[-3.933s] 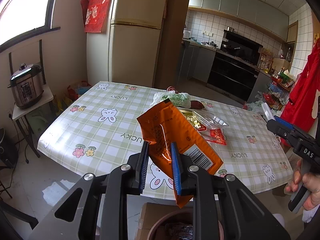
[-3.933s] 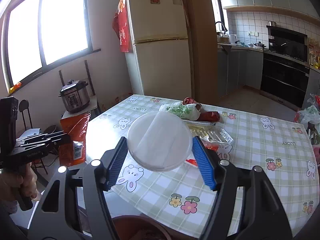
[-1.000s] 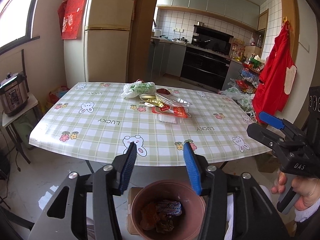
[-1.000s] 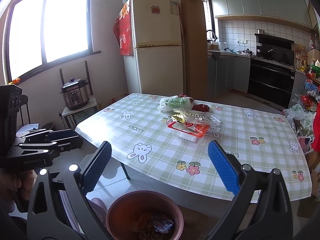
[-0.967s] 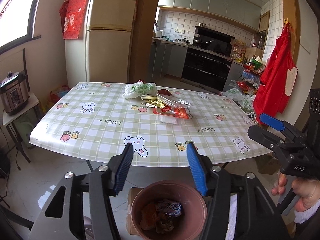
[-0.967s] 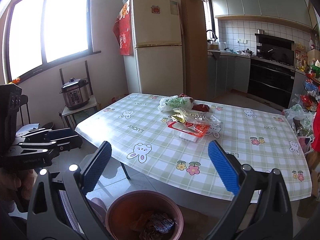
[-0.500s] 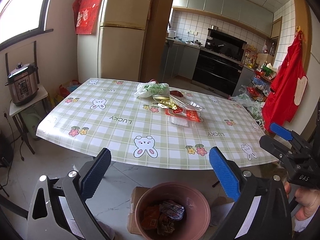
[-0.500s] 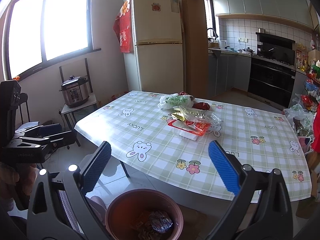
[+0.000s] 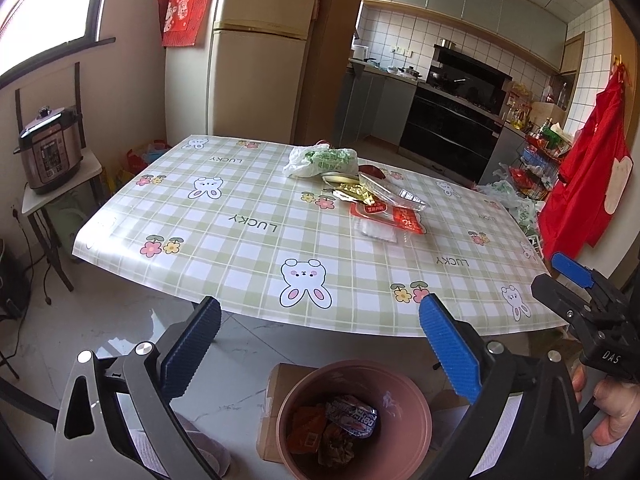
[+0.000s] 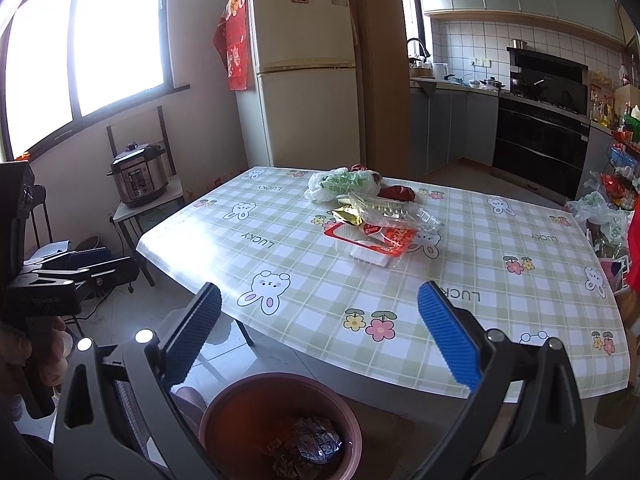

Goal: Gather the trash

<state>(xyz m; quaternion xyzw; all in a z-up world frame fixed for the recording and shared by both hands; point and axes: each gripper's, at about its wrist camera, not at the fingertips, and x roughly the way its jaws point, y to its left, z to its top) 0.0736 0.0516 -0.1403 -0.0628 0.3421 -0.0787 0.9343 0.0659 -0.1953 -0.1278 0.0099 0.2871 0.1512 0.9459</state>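
Hovering over the pinkish-brown bin on the floor in front of the table, both claws spread wide and holding nothing: left gripper with bare blue pads, right gripper the same, nothing lying between either pair of fingers. Looking down into the bin and seeing a few crumpled wrappers already lying at its bottom, an orange one and a blue-and-silver one among them. Facing the rest of the trash, clustered near the middle of the checked tablecloth, well apart from both claws: a white-and-green plastic bag at the far side, a dark red wrapper just beside it, a gold foil packet, a clear plastic tray lying partly over a red-and-white package. Judging the next step to be reaching across for one of these. Risking, from here, a pinch that catches the slick tablecloth together with a flat wrapper and drags cloth and pile toward the edge; crushing or flipping the thin clear tray and scattering whatever is resting against it; grabbing only a loose fold of the plastic bag and spilling its contents on the way back; letting a light wrapper flutter past the bin's rim onto the floor if released too high or off-centre; bumping the two claws together, working this close side by side.
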